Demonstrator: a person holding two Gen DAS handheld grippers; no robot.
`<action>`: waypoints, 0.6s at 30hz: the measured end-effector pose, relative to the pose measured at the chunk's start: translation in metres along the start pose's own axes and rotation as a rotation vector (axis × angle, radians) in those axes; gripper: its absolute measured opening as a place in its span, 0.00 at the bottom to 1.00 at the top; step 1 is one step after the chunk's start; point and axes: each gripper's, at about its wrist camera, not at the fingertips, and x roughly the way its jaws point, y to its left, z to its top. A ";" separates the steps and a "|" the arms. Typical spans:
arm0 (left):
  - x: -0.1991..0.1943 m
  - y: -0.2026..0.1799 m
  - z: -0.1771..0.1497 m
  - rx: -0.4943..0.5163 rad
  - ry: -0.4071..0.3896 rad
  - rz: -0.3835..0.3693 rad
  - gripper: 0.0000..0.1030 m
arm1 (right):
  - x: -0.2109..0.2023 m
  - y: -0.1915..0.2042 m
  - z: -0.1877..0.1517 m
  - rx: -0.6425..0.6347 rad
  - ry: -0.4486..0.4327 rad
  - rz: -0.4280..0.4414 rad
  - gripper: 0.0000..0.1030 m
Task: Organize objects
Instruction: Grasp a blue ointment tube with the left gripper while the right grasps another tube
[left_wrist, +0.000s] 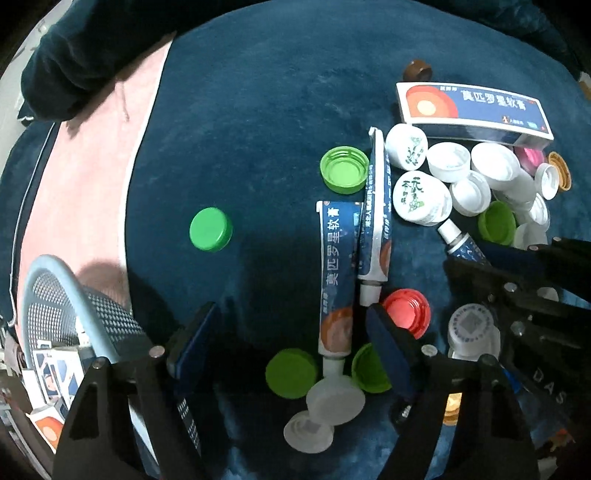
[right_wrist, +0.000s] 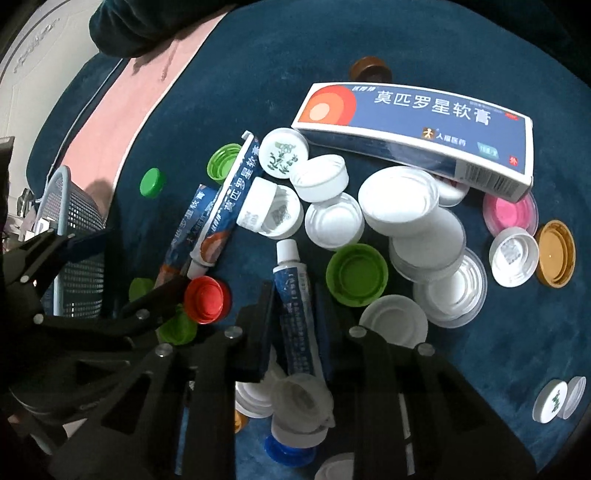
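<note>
Your right claw (right_wrist: 291, 325) is pinching a small ointment tube (right_wrist: 293, 291) that lies on the blue blanket (right_wrist: 258, 74), cap toward twelve o'clock, in the thick of the pile of loose bottle caps. Your left claw (left_wrist: 284, 339) is spread, its fingers standing either side of a longer ointment tube (left_wrist: 334, 280) without pressing on it. Judging by the layout, the sorting is barely begun: the mesh basket (left_wrist: 55, 291) at eight o'clock of the left view holds a few small cartons, while three tubes, the ointment box (right_wrist: 417, 129) at one o'clock and some two dozen caps are still out. The white caps (right_wrist: 402, 199) crowd in on the held tube at two to three o'clock, a green cap (right_wrist: 356, 275) sits just beside it, and the red cap (right_wrist: 205, 299) lies between the two claws, so a straight lift looks safest. Open blanket lies toward eleven o'clock, before the pink strip (left_wrist: 92, 166).
</note>
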 end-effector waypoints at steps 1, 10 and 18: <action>0.001 -0.001 0.001 0.002 0.001 -0.007 0.74 | 0.000 0.000 0.000 -0.002 -0.001 -0.002 0.22; 0.001 0.016 0.002 -0.062 0.010 -0.022 0.25 | 0.000 0.004 0.002 -0.012 -0.003 -0.012 0.21; 0.011 0.018 -0.003 -0.090 0.025 -0.097 0.23 | 0.004 0.014 -0.001 -0.052 -0.014 -0.061 0.21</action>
